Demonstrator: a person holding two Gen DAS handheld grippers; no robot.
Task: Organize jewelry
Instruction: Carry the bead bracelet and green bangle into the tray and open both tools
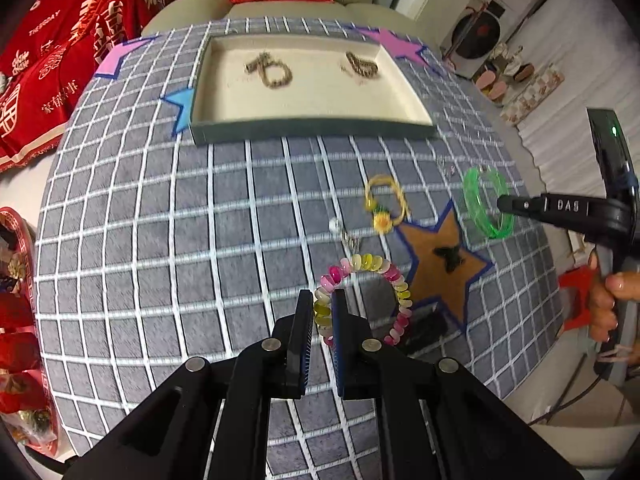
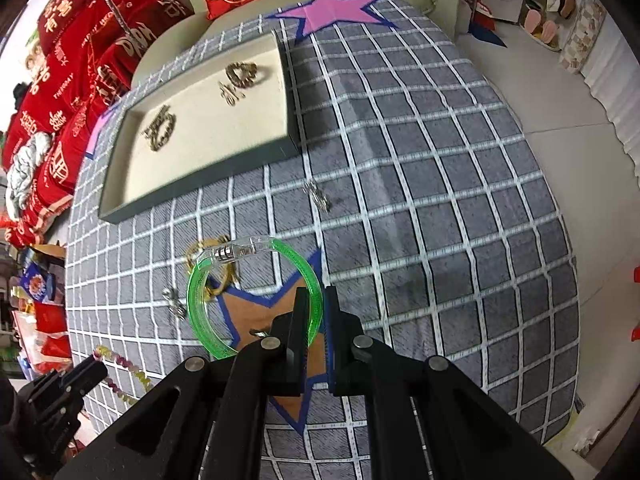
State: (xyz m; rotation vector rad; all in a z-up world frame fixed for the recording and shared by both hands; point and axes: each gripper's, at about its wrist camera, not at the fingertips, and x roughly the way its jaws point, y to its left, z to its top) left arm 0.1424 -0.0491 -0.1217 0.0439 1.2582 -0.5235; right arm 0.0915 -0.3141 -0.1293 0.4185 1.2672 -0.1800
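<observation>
Two-handed pick-up stage of sorting jewelry into the tray (image 1: 312, 130). The left gripper (image 1: 322, 312) pinches the pink-and-yellow bead bracelet (image 1: 394, 280) near the table's near edge; the right gripper (image 2: 316, 308) pinches the green bangle (image 2: 200, 304), held tilted above the brown star patch (image 2: 260, 312) toward the right edge. The tray sits at the far edge and already holds two dark chain pieces (image 1: 274, 72). A yellow hair tie with a flower (image 1: 382, 220) and small silvery pieces (image 1: 348, 236) lie loose on the checked cloth (image 1: 160, 220) between grippers and tray. Judged next move: carry both bracelets forward over the tray rim and spread the jaws there. Motion blur obscures the silvery pieces; whether the bead bracelet is lifted clear of the cloth cannot be told.
</observation>
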